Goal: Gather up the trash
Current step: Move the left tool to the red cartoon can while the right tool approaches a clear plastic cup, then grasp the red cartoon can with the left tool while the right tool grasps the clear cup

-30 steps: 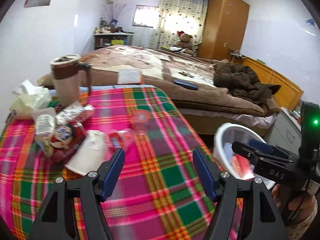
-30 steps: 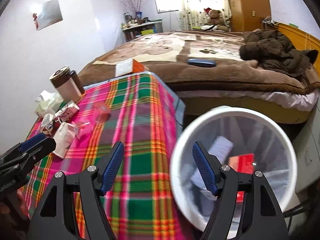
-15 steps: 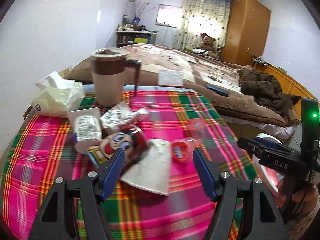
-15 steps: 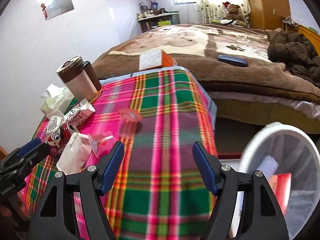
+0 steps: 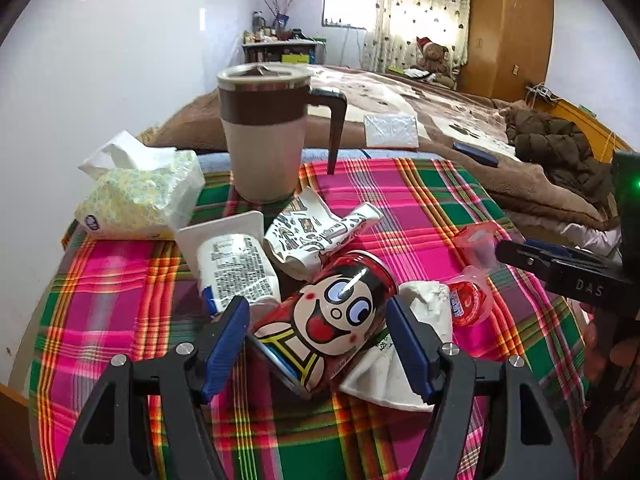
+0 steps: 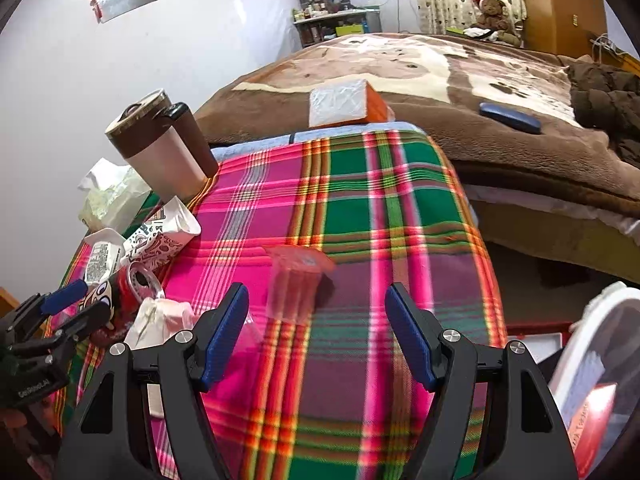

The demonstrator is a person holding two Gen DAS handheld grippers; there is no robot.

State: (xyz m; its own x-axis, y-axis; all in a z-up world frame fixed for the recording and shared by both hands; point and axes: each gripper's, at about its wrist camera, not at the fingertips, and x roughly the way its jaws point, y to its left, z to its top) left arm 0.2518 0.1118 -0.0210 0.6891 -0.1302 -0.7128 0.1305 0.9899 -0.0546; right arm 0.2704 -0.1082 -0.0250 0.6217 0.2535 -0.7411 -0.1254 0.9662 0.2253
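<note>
- Left gripper (image 5: pixel 318 334), black frame with blue pads: jaws stand apart, one on either side of the can; the pads do not press on it, nothing held.
- Red cartoon-face drink can (image 5: pixel 336 316): lies on its side on the cloth, between the left gripper's pads.
- Right gripper (image 6: pixel 316 334), same make: jaws stand wide, empty, above the cloth; the clear cup lies just beyond its left pad.
- Clear plastic jelly cup with pink rim (image 6: pixel 294 280): on its side on the cloth, apart from the main litter pile.
- Red-lidded small jelly cup (image 5: pixel 468 300): just right of the can, touching the white wrapper.
- Crumpled white paper wrapper (image 5: pixel 396 364): partly under the can.
- White printed-label packet (image 5: pixel 236 272): left of the can, on a white tray-like piece.
- Patterned white snack bag, crumpled (image 5: pixel 316 232): behind the can, in front of the mug.
- Brown-and-beige travel mug with handle (image 5: pixel 264 136): upright at the far edge of the table.
- Soft pack of tissues, yellow-patterned (image 5: pixel 140 196): left of the mug.
- Pink, green and red plaid tablecloth (image 6: pixel 400 240): covers the table.
- White round waste bin (image 6: pixel 588 344): on the floor off the table's right side, a red carton inside.
- Bed with brown blanket (image 6: pixel 400 64): behind the table, bearing an orange-and-white box (image 6: pixel 344 104) and a dark blue case (image 6: pixel 510 118).
</note>
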